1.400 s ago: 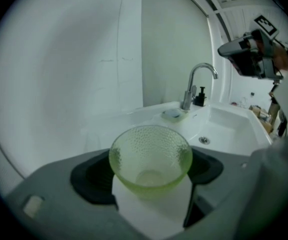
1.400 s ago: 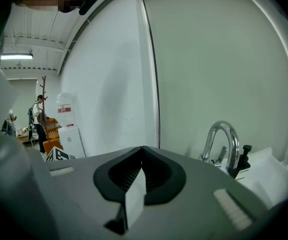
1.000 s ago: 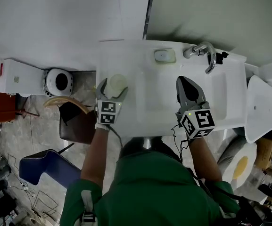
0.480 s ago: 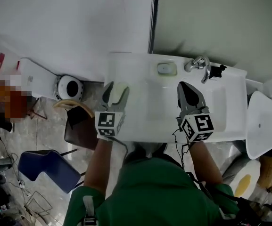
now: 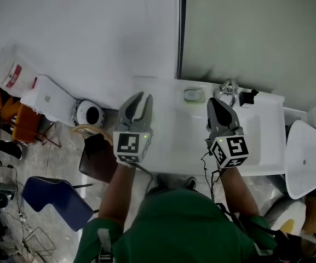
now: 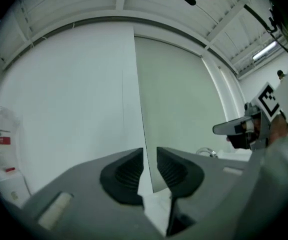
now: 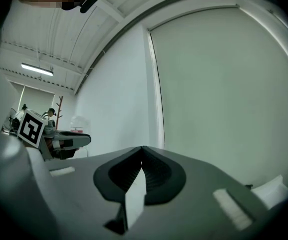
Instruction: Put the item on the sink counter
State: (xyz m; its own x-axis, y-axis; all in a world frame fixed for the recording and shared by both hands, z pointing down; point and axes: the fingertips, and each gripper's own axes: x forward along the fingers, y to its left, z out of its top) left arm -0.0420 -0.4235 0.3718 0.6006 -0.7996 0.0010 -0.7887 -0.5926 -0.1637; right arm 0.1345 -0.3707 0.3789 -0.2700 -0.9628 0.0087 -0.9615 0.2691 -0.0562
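Left gripper (image 5: 144, 97) sits just left of centre in the head view, raised over the left end of the white sink counter (image 5: 185, 141), and its jaws are closing: in its own view (image 6: 150, 151) only a narrow slit is left between the ribbed pads (image 6: 126, 173), and through the slit I see nothing but wall (image 6: 74, 99), so it has hold of nothing. My right gripper (image 5: 213, 102) hangs right of centre over the same counter, with its jaws pressed together and empty in its own view (image 7: 142, 151). As for the item, I cannot pick it out; the counter's left end is hidden beneath my left gripper from above, and neither gripper view looks down onto the counter. What does show on the counter lies along its back rim in the upper middle of the head view: a small pale oblong thing (image 5: 193, 95) and, just right of it, the chrome tap (image 5: 229, 87). Each gripper catches the other at the edge of its view, the right one at the right edge (image 6: 248, 126), the left one at the left edge (image 7: 59, 140). On the floor at lower left stands a blue chair (image 5: 53, 199), with a brown bin (image 5: 97, 158) just beside the counter's left side
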